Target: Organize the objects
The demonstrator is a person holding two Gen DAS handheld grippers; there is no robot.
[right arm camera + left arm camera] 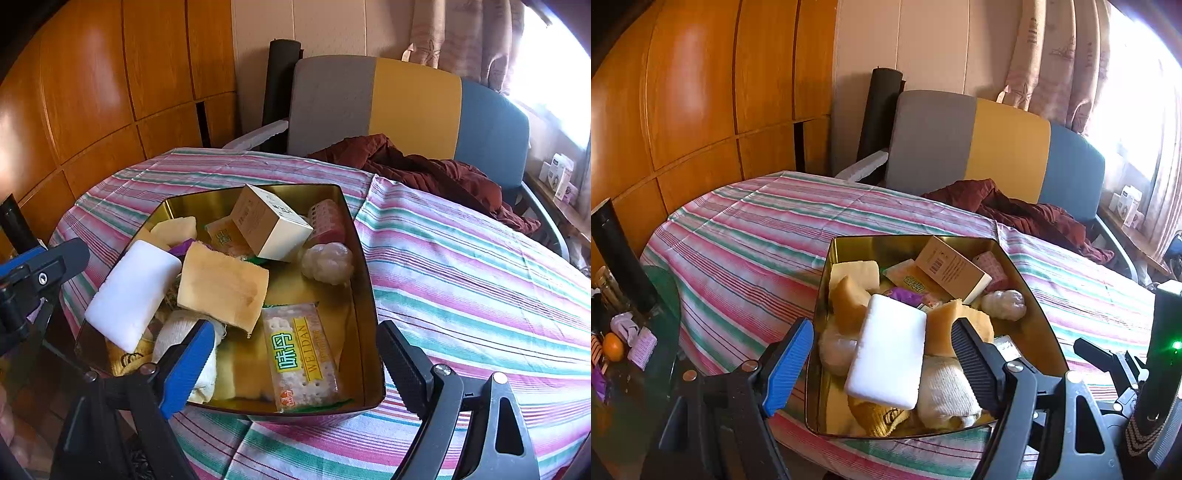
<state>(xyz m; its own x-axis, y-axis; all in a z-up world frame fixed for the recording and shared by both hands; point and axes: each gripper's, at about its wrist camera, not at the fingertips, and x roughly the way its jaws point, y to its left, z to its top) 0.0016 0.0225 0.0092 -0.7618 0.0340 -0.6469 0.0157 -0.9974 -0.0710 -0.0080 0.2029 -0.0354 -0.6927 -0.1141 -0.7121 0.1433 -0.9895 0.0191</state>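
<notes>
Nearly everything sits heaped in the gold tin (364, 280); both claws, left claw (882, 354) and right claw (299, 362), hang open and empty, bench (461, 266) otherwise bare.

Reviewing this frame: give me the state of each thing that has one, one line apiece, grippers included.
Gold tin: open, no lid on it, filled with items.
White sponge block: lying tilted on top of the pile.
Yellow sponge: resting on other items, tilted.
Cracker packet: sealed, flat in the tin.
Tan carton: closed, leaning tilted.
Left gripper: open, empty.
Right gripper: open, empty.
</notes>
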